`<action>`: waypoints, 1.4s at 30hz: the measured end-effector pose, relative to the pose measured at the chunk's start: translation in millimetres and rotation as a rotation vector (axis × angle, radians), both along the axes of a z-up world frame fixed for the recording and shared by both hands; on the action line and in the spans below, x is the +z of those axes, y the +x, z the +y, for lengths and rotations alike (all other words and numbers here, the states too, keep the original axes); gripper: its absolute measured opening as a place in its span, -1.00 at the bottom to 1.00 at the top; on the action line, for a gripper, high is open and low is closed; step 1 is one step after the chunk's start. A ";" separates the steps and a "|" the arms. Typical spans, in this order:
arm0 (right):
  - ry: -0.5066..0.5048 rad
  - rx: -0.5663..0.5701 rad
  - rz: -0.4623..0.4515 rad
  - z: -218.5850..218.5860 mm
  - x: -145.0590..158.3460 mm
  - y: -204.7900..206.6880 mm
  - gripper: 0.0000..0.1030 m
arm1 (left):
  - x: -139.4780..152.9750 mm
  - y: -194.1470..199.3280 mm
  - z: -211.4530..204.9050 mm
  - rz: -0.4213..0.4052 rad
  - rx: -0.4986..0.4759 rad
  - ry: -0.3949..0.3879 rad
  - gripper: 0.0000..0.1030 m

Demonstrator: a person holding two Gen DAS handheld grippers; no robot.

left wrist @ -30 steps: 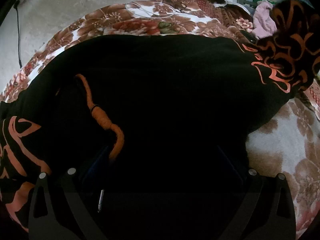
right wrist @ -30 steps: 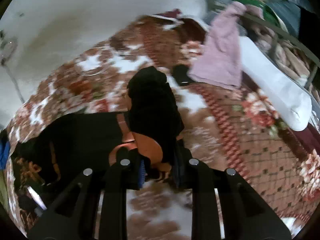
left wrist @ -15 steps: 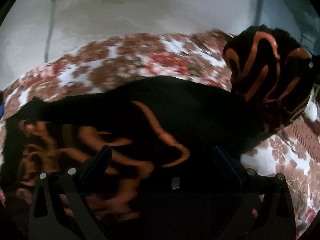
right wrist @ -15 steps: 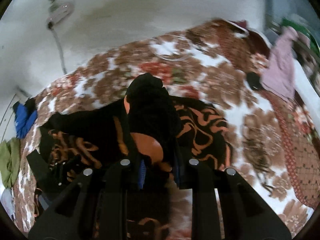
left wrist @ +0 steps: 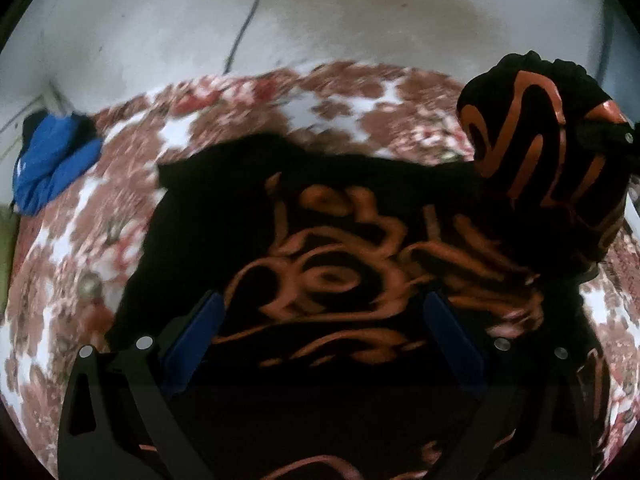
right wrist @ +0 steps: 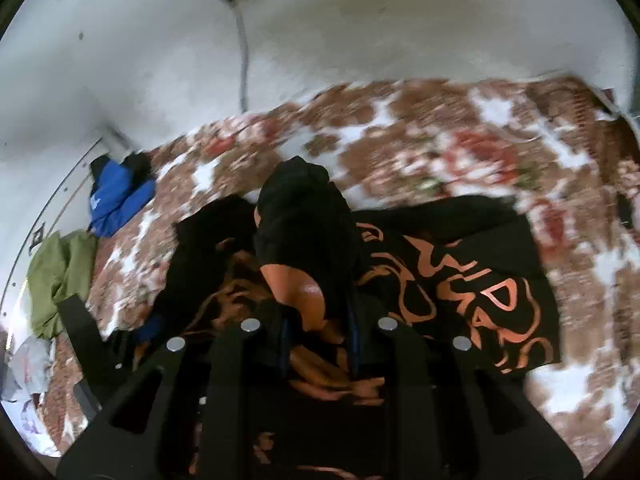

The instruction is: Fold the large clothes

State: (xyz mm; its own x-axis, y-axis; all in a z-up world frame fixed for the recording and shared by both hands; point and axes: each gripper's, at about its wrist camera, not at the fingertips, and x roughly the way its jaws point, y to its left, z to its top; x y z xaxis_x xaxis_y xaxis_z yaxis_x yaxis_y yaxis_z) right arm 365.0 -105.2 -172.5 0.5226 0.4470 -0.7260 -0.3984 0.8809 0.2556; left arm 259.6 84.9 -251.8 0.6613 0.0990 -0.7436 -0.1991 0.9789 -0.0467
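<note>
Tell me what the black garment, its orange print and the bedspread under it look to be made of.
Black garment: soft, matte knit, probably cotton or fleece; it bunches thickly where held.
Orange print: a flat printed layer, likely vinyl or ink; it shines slightly on the bunched fold.
Bedspread: woven cloth with a brown, red and white floral pattern; motion blur hides the weave.

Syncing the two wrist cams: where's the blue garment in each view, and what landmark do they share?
Left wrist: blue garment at the far left edge, on the floral bedspread by the wall.
Right wrist: blue garment at left, mid-height, just above a green garment.
Shared landmark: the black garment with orange print, spread mid-frame in both; the dark cable on the wall also shows in both.
</note>
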 end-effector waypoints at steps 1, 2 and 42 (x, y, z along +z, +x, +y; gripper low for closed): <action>0.007 0.013 0.016 12.4 -6.3 -2.8 -0.56 | -4.6 -3.2 10.2 0.009 0.008 -0.005 0.90; 0.018 0.030 0.039 27.1 -14.1 -5.9 -0.56 | -10.5 -5.1 18.8 0.023 0.014 -0.001 0.90; -0.113 0.304 0.056 178.7 -98.4 -67.6 0.79 | -17.3 -107.0 104.3 0.154 0.036 0.080 0.90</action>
State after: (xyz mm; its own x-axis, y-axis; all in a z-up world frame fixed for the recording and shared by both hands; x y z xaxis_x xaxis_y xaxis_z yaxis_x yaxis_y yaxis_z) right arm 297.3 73.5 -270.9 0.3357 0.4916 -0.8035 -0.6357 0.7477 0.1919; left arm 152.5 189.2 -269.1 0.5351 0.1839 -0.8245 -0.2330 0.9703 0.0652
